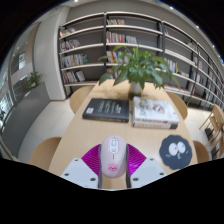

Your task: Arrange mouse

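While the mouse (pixel 112 155) sits between them, the jaws of the gripper (pixel 113 172) clamp its sides.

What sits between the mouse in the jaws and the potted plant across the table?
In the gripper view, a black laptop lies between the white mouse and the potted plant. The gripper jaws flank the mouse.

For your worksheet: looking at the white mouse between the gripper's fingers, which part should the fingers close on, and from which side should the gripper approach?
The mouse lies lengthwise between the pink pads, pointing away along the fingers. Its long flanks are the best places to press, probably near the middle of the body, where a hold looks steadiest. Come from the rear, as the gripper already sits, with its fingers around those flanks.
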Demonstrator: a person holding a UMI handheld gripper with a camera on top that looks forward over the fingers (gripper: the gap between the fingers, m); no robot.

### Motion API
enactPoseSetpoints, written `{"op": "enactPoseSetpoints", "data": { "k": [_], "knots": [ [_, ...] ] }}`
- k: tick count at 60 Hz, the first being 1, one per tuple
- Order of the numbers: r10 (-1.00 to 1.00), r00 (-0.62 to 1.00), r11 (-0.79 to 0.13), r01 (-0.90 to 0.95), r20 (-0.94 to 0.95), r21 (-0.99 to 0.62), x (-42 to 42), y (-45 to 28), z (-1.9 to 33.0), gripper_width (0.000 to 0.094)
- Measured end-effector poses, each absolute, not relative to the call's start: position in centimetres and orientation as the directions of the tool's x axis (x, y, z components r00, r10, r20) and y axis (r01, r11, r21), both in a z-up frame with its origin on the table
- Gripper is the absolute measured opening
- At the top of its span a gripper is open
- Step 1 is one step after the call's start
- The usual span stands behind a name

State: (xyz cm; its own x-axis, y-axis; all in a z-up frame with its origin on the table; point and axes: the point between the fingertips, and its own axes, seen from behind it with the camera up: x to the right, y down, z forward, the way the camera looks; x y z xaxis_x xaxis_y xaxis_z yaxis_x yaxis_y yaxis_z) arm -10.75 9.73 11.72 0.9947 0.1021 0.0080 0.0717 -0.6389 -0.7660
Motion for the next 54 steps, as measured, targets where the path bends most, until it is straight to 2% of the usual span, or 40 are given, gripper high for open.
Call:
{"op": "enactPoseSetpoints", "data": {
  "k": [9,14,18,20,23,24,26,27,29,31,33,40,48,51,54],
  "knots": [
    [0.082,0.993,-0.463,0.112,0.083,-0.879,-1.8,15.3,24.3,0.0321],
    [0.048,0.991,-0.411,0.133,0.124,-0.902,4.7,17.6,28.4,0.0320],
    [0.013,0.990,-0.403,0.132,0.138,-0.906,9.8,18.7,29.0,0.0320],
    [0.000,0.991,-0.411,0.125,0.137,-0.903,12.0,19.1,28.2,0.0319],
    [-0.018,0.991,-0.435,0.113,0.134,-0.893,15.0,18.5,25.0,0.0320],
    [-0.020,0.991,-0.454,0.111,0.134,-0.884,16.2,19.0,25.0,0.0320],
    [-0.018,0.991,-0.495,0.107,0.133,-0.863,17.8,19.3,22.9,0.0322],
    [-0.013,0.991,-0.514,0.105,0.130,-0.851,18.4,19.3,21.6,0.0321],
    [-0.005,0.992,-0.539,0.101,0.123,-0.836,18.8,18.6,16.9,0.0321],
    [0.003,0.994,-0.575,0.090,0.108,-0.813,20.4,19.2,16.0,0.0320],
    [0.003,0.995,-0.602,0.081,0.098,-0.795,20.2,18.7,12.3,0.0320],
    [0.008,0.999,-0.694,0.030,0.034,-0.720,20.6,17.3,5.1,0.0320],
    [-0.019,1.000,-0.749,-0.016,-0.003,-0.663,20.8,15.4,0.2,0.0325],
    [-0.023,1.000,-0.765,-0.019,-0.003,-0.644,20.9,14.9,-1.0,0.0357],
    [-0.023,1.000,-0.758,-0.019,-0.003,-0.652,21.1,14.8,-0.7,0.0386]
  ]
}}
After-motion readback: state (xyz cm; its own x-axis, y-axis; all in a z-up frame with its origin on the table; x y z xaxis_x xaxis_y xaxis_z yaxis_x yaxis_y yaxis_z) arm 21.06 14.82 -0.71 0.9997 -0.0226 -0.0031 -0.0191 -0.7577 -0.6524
